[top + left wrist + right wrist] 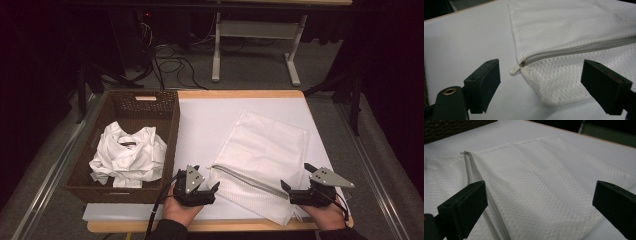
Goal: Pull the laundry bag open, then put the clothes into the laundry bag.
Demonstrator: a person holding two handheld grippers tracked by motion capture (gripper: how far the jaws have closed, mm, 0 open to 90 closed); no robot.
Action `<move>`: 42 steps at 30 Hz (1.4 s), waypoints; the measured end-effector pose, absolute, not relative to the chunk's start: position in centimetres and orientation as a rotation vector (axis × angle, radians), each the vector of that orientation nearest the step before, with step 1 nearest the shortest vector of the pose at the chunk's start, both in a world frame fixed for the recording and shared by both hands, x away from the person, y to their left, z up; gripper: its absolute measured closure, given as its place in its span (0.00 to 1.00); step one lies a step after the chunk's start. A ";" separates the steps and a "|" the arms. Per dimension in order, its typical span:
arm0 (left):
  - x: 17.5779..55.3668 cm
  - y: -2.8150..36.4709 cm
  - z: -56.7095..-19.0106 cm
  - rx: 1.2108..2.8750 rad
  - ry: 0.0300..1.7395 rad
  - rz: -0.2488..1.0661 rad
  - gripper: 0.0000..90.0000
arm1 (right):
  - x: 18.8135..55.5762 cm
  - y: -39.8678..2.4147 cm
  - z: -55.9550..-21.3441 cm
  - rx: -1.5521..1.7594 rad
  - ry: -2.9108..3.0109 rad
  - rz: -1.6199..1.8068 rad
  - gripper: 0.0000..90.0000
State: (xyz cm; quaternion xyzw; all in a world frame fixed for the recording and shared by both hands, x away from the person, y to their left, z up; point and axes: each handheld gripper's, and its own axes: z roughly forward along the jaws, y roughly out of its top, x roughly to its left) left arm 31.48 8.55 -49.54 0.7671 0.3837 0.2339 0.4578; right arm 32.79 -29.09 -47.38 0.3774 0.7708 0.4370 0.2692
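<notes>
The white mesh laundry bag [262, 160] lies flat on the white table cover [200, 120], to the right of the brown wicker basket [170, 145], and both grippers sit at its near edge with their jaws spread wide and nothing between them. The bag's grey zipper [240, 176] is the long axis that matters: it runs from the left gripper [200, 189] across toward the right gripper [300, 192], closed along its whole visible length. Its slider with the small white pull tab [514, 70] rests at the left end, just off the bag's corner, and in the left gripper view it lies straight ahead between the 2 open jaws, near but not touched. So the left hand is plainly the nearer one for the pull, while the right gripper hangs over the mesh by the zipper's other end, well placed, I would judge, to pin the fabric. The basket holds 1 crumpled white garment [129, 152]; whether the bag holds anything I cannot tell
</notes>
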 end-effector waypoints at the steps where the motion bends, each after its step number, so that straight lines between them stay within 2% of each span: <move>1: 31.5 8.6 -49.5 1.883 0.947 0.572 0.17 | 32.7 -29.0 -47.4 1.026 2.080 1.179 0.00; 14: 31.4 9.0 -48.1 1.860 0.937 0.535 0.18 | 32.9 -28.8 -47.9 1.020 2.102 1.203 0.00; 27: 29.9 9.6 -45.0 1.791 0.901 0.586 0.17 | 33.0 -28.8 -48.2 1.013 2.099 1.214 0.00; 42: 29.2 13.5 -41.8 1.723 0.934 0.672 0.15 | 33.0 -28.5 -48.5 0.990 2.115 1.168 0.00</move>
